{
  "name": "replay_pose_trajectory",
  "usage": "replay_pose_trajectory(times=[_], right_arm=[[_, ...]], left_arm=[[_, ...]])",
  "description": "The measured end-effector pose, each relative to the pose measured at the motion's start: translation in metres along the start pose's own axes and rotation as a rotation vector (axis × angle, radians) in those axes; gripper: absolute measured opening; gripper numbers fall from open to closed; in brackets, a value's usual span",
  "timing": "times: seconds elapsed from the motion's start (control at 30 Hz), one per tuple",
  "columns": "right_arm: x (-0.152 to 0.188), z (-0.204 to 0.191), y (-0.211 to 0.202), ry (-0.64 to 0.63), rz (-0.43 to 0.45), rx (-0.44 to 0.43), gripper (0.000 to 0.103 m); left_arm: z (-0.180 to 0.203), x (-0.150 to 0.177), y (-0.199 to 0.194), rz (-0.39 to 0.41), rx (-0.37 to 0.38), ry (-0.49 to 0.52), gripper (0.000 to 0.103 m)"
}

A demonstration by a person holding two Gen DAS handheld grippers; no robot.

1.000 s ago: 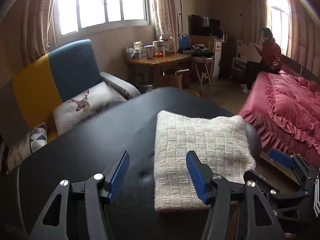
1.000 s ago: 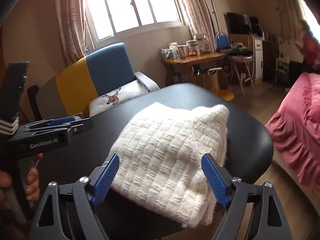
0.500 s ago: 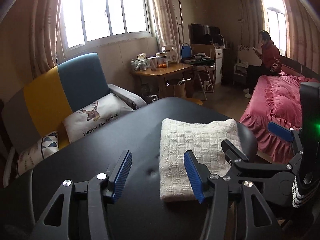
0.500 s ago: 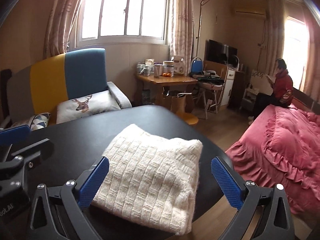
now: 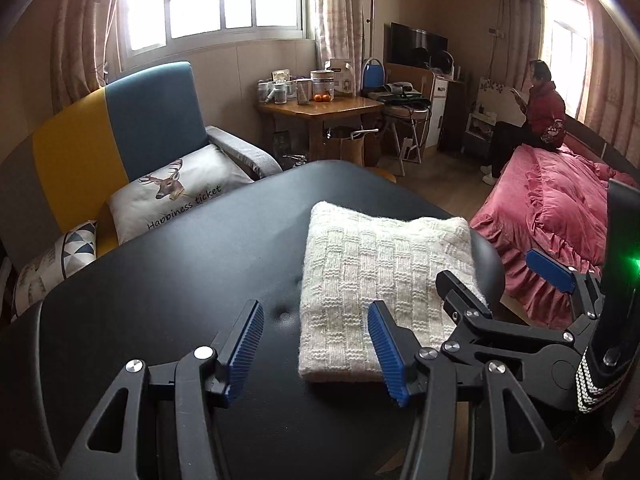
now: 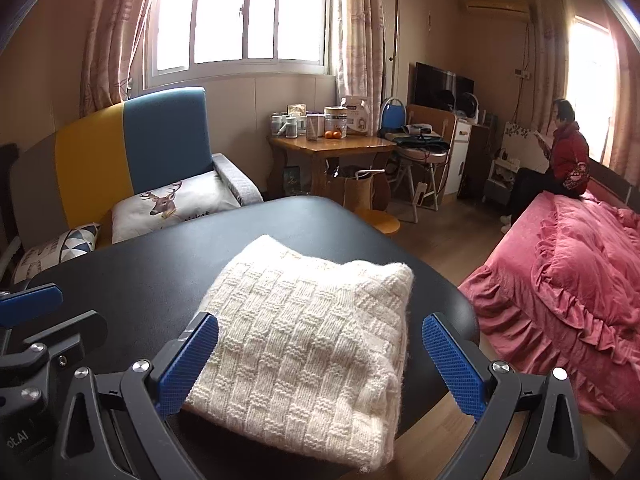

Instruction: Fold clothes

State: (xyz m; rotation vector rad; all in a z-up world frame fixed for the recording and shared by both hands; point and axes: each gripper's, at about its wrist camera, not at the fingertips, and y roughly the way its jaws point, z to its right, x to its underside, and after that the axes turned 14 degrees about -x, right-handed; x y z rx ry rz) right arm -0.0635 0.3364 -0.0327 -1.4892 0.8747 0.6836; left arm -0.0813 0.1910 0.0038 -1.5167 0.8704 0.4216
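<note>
Sweater (image 6: 308,344), cream basket-weave knit, folded into a neat rectangle, lies between my right gripper (image 6: 320,364) jaws, both spread wide, gripping nothing. My left gripper (image 5: 316,344) is open too, empty, its right finger over the knit's near edge. Sweater sits on the black table (image 5: 180,280), right side, near the edge. Left view alone shows the right gripper from the side; pillow (image 5: 180,196) reads "Happiness ticket".
</note>
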Motion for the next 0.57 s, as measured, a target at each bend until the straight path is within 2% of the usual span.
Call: replay_pose_trajectory(times=[0.17, 0.27, 0.57], right_arm=[[0.004, 0.000, 0.000, -0.002, -0.009, -0.006, 0.103], [0.007, -0.001, 0.002, -0.001, -0.022, -0.014, 0.103], [0.015, -0.003, 0.009, -0.007, -0.057, -0.032, 0.103]], left_arm=[[0.000, -0.002, 0.003, -0.020, 0.038, -0.011, 0.055], [-0.001, -0.003, 0.001, -0.006, 0.048, -0.021, 0.055], [0.000, -0.003, -0.014, 0.073, 0.009, -0.020, 0.053]])
